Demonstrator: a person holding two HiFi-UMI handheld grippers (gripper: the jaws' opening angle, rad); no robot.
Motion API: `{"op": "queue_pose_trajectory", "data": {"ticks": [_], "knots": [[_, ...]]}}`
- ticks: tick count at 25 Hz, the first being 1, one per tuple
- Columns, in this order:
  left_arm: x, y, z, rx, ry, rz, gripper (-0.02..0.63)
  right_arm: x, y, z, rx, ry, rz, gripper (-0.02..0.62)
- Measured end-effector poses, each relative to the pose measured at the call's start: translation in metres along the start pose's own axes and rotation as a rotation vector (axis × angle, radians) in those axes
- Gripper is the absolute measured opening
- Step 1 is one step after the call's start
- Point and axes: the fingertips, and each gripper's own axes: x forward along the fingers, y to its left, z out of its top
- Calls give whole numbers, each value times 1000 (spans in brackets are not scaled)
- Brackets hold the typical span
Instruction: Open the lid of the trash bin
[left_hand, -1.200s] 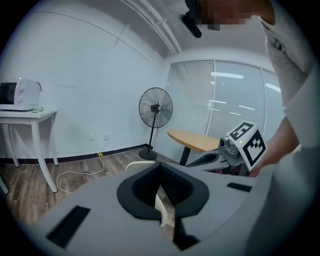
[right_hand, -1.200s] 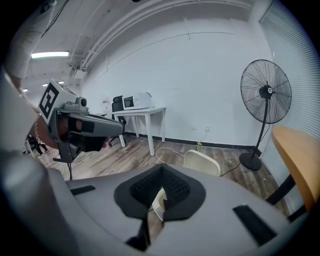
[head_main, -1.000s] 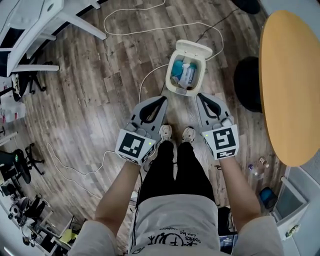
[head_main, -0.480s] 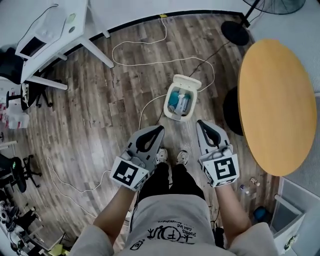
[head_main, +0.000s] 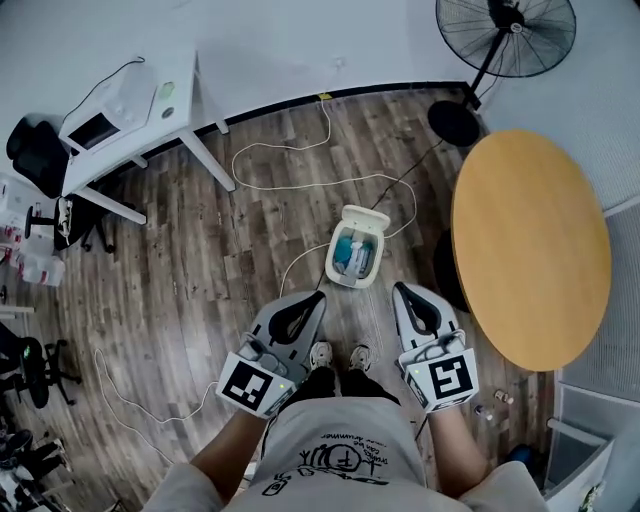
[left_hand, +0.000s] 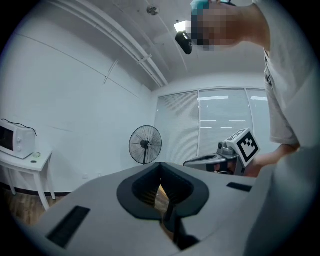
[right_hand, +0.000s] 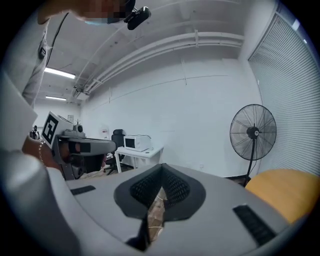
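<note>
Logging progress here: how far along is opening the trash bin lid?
Done, apparently: the trash bin stands with its lid tipped back, contents showing. In hand: nothing; the left hand-held gripper and right hand-held gripper are shut, empty, apart from it. Nothing visibly left.

Head view high, steeply downward; gripper views level, roomward, both with the fan (left_hand: 145, 144).

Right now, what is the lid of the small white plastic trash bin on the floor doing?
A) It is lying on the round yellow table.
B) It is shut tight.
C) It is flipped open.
C: the small white plastic trash bin has its lid tipped back, and the blue and white things inside it show from the head view.
</note>
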Motion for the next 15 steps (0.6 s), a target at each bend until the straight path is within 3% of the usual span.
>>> {"op": "queue_pose_trajectory", "data": {"ticks": [15], "knots": [[-31,-34,83,28,-71,-24,15,-50,30,85,-36,-69,8,6]]}}
